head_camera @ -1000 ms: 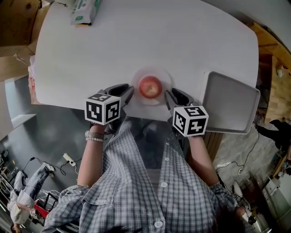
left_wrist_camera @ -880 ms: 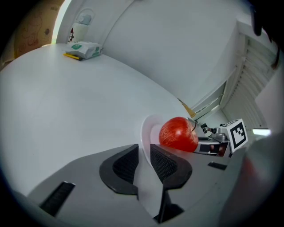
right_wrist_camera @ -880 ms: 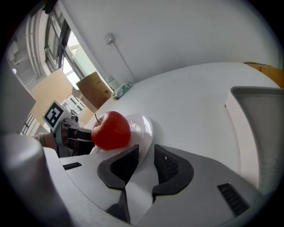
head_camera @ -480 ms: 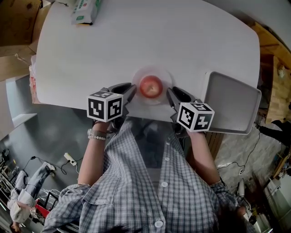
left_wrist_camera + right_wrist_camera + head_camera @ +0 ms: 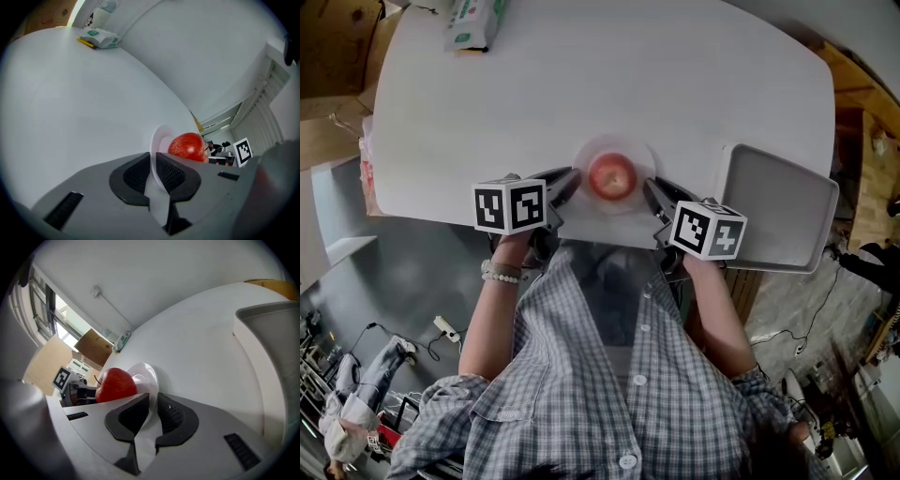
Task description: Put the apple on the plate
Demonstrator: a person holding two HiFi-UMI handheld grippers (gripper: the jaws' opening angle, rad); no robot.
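Note:
A red apple (image 5: pixel 611 176) sits on a small white plate (image 5: pixel 623 145) near the front edge of the white table (image 5: pixel 581 75). My left gripper (image 5: pixel 566 184) is at the plate's left rim and my right gripper (image 5: pixel 651 193) at its right rim. In the left gripper view the plate rim (image 5: pixel 157 140) stands between the jaws, which are closing onto it, with the apple (image 5: pixel 188 146) just beyond. In the right gripper view the pads hold the other rim (image 5: pixel 146 375) beside the apple (image 5: pixel 115 384).
A grey tray (image 5: pixel 778 211) lies at the table's right, overhanging the front edge; it also shows in the right gripper view (image 5: pixel 272 333). A green and white packet (image 5: pixel 473 21) lies at the far left corner. The table's front edge runs just under both grippers.
Both grippers have rolled in place, so their marker cubes show different faces. The left jaws have narrowed around the plate rim. Apple and plate have stayed put.

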